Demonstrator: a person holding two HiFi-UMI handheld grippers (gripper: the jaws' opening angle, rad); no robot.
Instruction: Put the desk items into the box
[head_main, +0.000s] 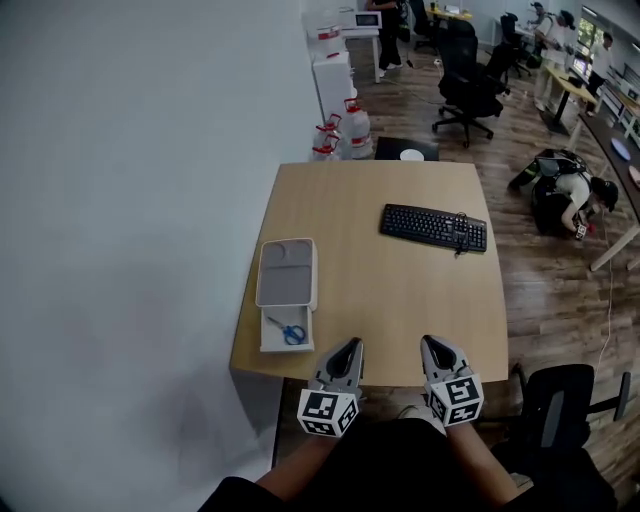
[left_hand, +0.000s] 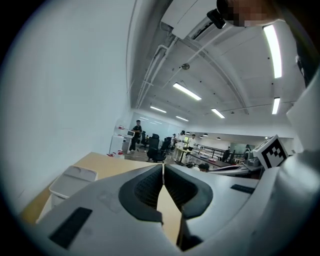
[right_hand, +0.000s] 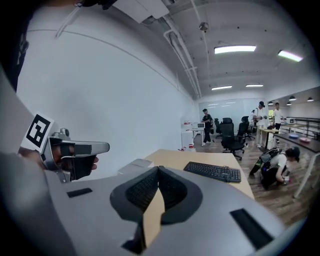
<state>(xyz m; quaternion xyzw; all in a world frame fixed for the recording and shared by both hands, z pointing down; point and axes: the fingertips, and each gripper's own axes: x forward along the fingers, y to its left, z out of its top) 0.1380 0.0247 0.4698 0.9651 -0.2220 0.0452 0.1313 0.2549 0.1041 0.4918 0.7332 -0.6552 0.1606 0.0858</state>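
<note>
A white box (head_main: 272, 337) lies at the desk's left edge, its lid (head_main: 287, 271) resting over its far part. Blue-handled scissors (head_main: 291, 333) lie in the uncovered near end. A black keyboard (head_main: 433, 227) sits at the desk's far right; it also shows in the right gripper view (right_hand: 212, 171). My left gripper (head_main: 349, 346) and right gripper (head_main: 432, 343) hover side by side at the desk's near edge, both shut with nothing between their jaws. In the left gripper view the closed jaws (left_hand: 163, 166) point across the desk, with the box lid (left_hand: 74, 181) at lower left.
The wooden desk (head_main: 385, 300) stands against a white wall on the left. Water jugs (head_main: 342, 131) stand beyond its far edge. Office chairs (head_main: 468, 85) and a crouching person (head_main: 570, 198) are on the floor to the right. A black chair (head_main: 556, 402) stands by my right side.
</note>
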